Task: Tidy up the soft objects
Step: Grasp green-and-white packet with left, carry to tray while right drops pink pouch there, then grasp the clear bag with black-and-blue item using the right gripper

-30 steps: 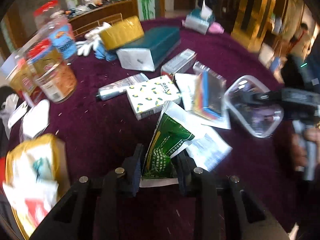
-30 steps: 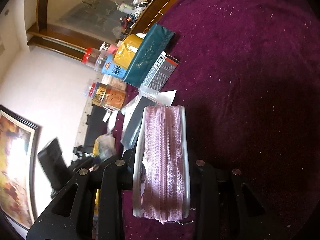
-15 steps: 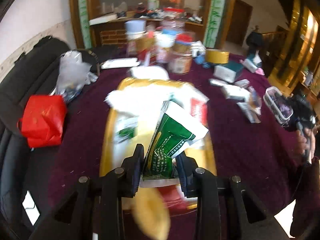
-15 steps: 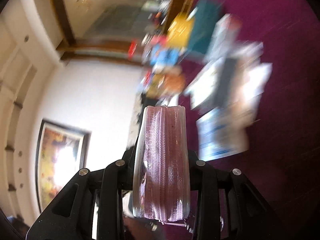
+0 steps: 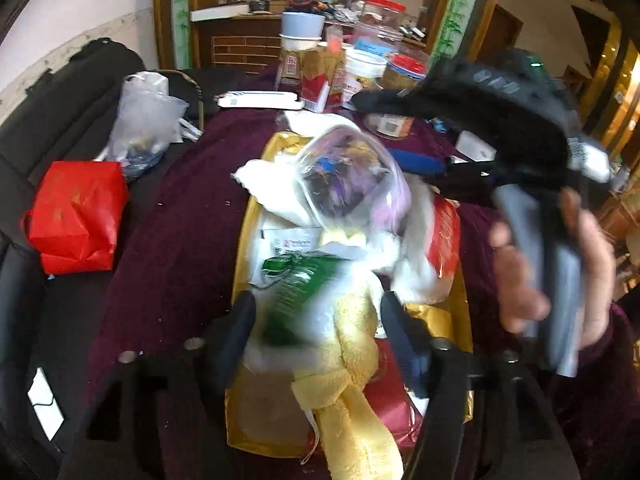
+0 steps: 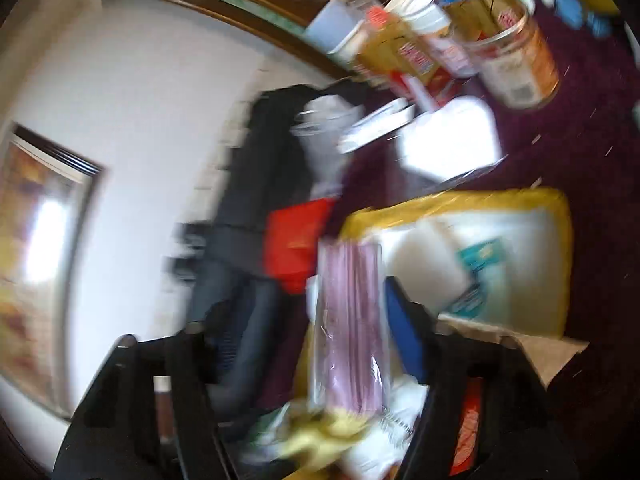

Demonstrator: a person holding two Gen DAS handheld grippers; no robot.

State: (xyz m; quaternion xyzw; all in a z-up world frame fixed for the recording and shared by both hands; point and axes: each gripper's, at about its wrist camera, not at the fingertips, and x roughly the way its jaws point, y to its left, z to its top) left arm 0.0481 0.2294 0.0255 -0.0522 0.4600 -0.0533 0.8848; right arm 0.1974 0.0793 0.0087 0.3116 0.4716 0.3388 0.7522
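Left hand-held gripper [image 5: 316,320] jaws just opened; blurred green-and-white packet [image 5: 298,280] loose between them, over gold tray [image 5: 244,248]. Right hand-held gripper [image 6: 320,320] likewise just opened, released clear pink zipper pouch [image 6: 352,320] between them.

Box [image 5: 245,264] at frame centre on table [image 5: 168,240], heaped w/ soft stuff. Pouch [image 5: 352,184] on top of heap, toward box's far end; packet [image 5: 296,284] below it in frame, nearer cam; plush toy [image 5: 356,360] lower centre, partly over box's near edge. Paper bag [image 5: 76,216] mid-left. Plastic bag [image 5: 144,128] upper left, behind paper bag. Jars [image 5: 372,60] top centre, beyond box.
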